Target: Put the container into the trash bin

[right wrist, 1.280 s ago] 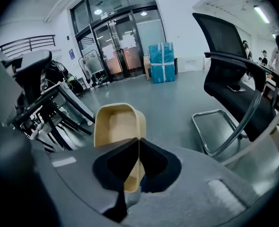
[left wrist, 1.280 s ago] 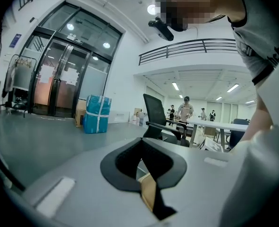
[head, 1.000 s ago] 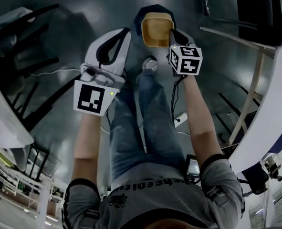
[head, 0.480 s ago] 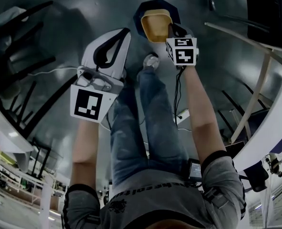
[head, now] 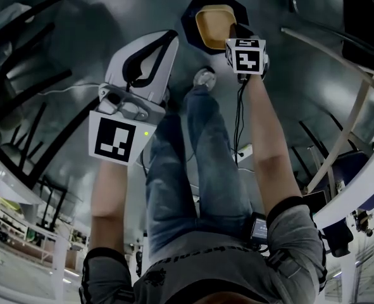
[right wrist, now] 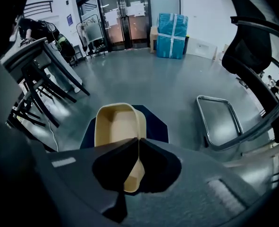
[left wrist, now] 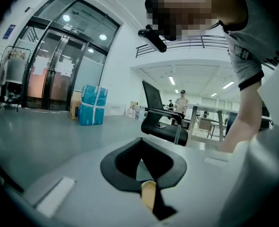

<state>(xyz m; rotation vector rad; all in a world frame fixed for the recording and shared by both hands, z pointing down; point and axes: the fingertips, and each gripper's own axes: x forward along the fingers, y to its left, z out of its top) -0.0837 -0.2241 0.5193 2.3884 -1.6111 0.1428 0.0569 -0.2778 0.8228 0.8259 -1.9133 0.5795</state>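
A tan, open-topped container (head: 212, 28) hangs over the dark trash bin (head: 193, 10) on the floor ahead of the person's feet. My right gripper (head: 235, 31) is shut on the container's near right rim. In the right gripper view the container (right wrist: 116, 125) stretches away from the closed jaws of my right gripper (right wrist: 138, 144), with the bin's dark blue rim (right wrist: 156, 122) showing around and beneath it. My left gripper (head: 168, 42) is held out to the left of the bin, shut and holding nothing. In its own view my left gripper (left wrist: 140, 149) points across the room.
Black chairs (head: 22, 75) stand at the left and a white table edge (head: 364, 170) curves at the right. A cable (head: 66, 92) lies on the grey floor. A metal chair frame (right wrist: 219, 122) sits right of the bin, and a blue wrapped package (right wrist: 172, 34) stands by the glass doors.
My right gripper has carried the container forward, so that it now sits over the bin, which shows more fully. The left gripper has barely shifted.
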